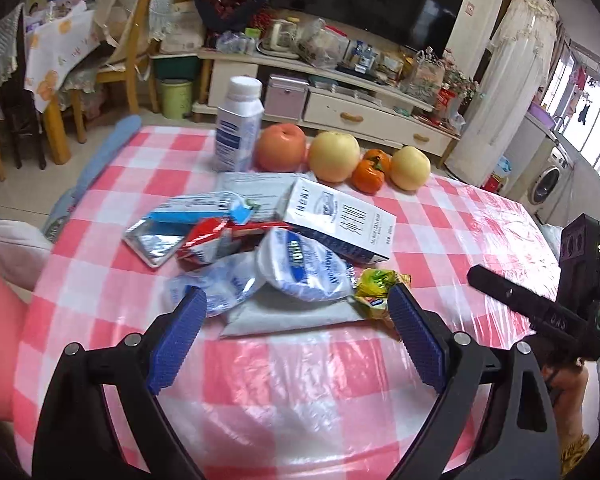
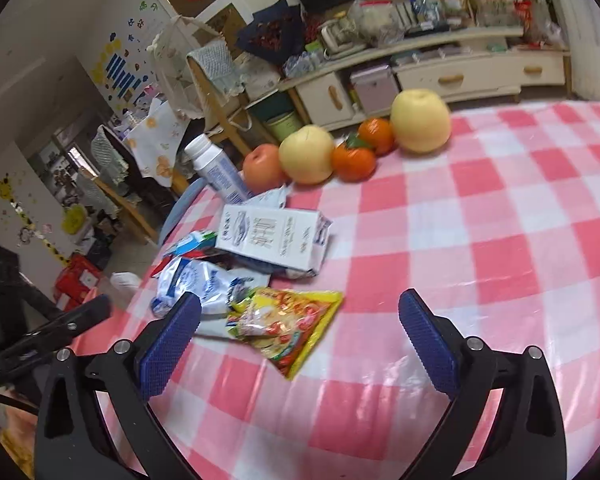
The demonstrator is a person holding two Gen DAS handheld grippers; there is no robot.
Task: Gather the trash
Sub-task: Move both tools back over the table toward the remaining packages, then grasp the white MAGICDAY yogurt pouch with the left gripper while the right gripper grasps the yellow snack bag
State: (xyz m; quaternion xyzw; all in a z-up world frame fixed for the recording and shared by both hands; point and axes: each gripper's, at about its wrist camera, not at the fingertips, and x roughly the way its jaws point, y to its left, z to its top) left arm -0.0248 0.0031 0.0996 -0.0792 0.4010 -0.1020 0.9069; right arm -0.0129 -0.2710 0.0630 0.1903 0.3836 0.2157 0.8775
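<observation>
A heap of trash lies on the pink checked tablecloth (image 1: 284, 384): a white milk carton (image 1: 340, 220) on its side, crumpled blue-and-white wrappers (image 1: 300, 266), a red wrapper (image 1: 208, 236), a foil pack (image 1: 154, 242), a grey pouch (image 1: 288, 316) and a yellow snack wrapper (image 1: 376, 282). My left gripper (image 1: 296, 332) is open and empty, just short of the grey pouch. In the right wrist view the yellow snack bag (image 2: 288, 320) lies between the fingers of my open, empty right gripper (image 2: 300, 334), nearer the left one. The carton (image 2: 272, 238) lies beyond it.
An upright white bottle (image 1: 238, 128), a red apple (image 1: 280, 148), two yellow pears (image 1: 334, 156) and two orange fruits (image 1: 370, 172) stand at the table's far edge. The right gripper's body (image 1: 572, 280) shows at the left view's right side. Chairs and a TV cabinet stand behind.
</observation>
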